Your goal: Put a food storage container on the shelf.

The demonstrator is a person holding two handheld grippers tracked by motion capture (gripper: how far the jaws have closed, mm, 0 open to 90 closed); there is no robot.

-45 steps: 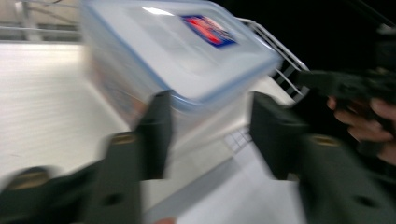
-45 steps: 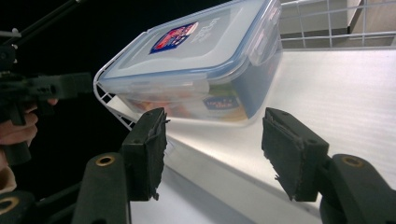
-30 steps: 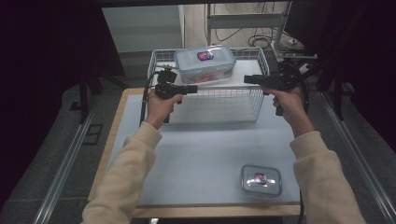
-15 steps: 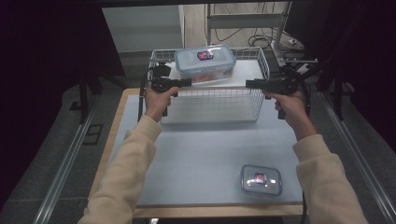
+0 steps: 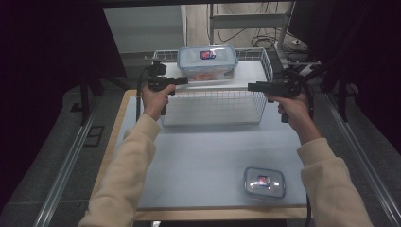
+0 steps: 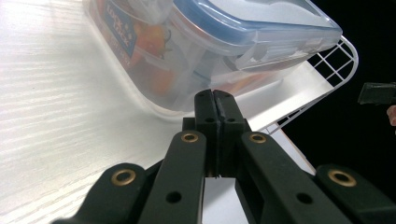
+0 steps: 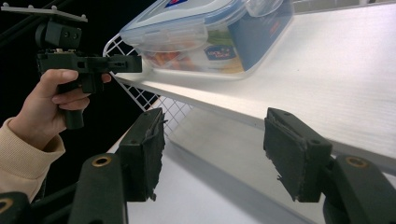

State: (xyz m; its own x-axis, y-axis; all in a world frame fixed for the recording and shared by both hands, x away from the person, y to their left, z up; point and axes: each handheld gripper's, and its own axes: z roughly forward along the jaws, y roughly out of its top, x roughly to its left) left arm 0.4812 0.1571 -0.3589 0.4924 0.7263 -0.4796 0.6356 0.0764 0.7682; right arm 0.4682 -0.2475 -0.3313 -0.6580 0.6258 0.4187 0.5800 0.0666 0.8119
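Left gripper [image 5: 182, 81] jaws pressed together, empty, nose just short of clear plastic food container with blue lid [image 5: 207, 61] on white shelf board [image 5: 246, 73] atop white wire basket [image 5: 213, 106]. Right gripper [image 5: 253, 87] jaws apart, empty, at board's near edge.

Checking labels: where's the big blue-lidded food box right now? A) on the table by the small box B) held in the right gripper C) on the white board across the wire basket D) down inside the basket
C. The food box rests on the white board laid across the wire basket, and no gripper holds it.
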